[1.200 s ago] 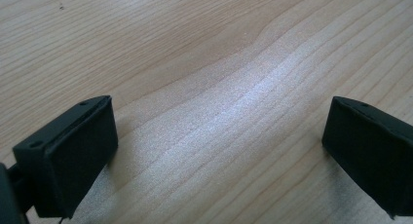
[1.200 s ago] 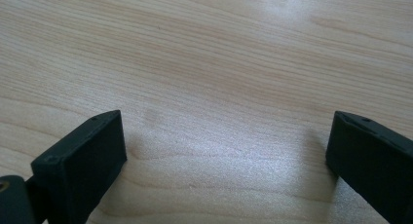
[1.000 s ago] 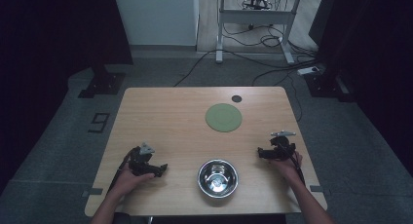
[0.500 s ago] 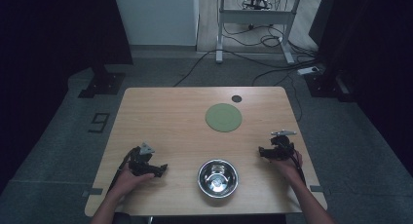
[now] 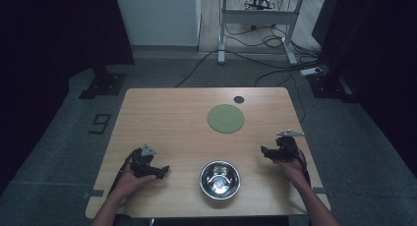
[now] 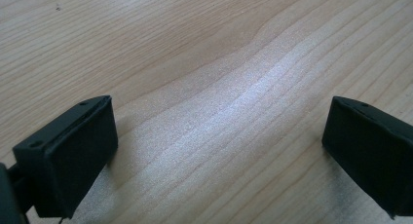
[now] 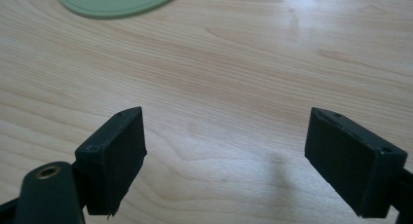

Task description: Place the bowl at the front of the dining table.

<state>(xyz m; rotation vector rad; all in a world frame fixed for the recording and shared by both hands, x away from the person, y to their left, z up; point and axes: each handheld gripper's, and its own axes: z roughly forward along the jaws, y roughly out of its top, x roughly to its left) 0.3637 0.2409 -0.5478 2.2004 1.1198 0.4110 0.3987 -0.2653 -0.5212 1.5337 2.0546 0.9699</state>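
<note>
Down near the front edge of the pale wooden desk (image 5: 167, 113), the left gripper (image 5: 156, 171) and right gripper (image 5: 267, 151) rest with jaws spread wide, empty, flanking a shiny steel bowl (image 5: 220, 179). Farther back lies a flat green round mat (image 5: 225, 118); beyond the desk are grey floor, cables and a white-legged table (image 5: 260, 19).

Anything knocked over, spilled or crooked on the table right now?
Nothing stands out. The steel bowl sits upright near the front edge, the green disc lies flat, and both the left gripper and right gripper are open over bare wood.

Lab: dark curtains (image 5: 54, 34), floor cables (image 5: 265, 39), lone wooden table (image 5: 162, 113).
</note>
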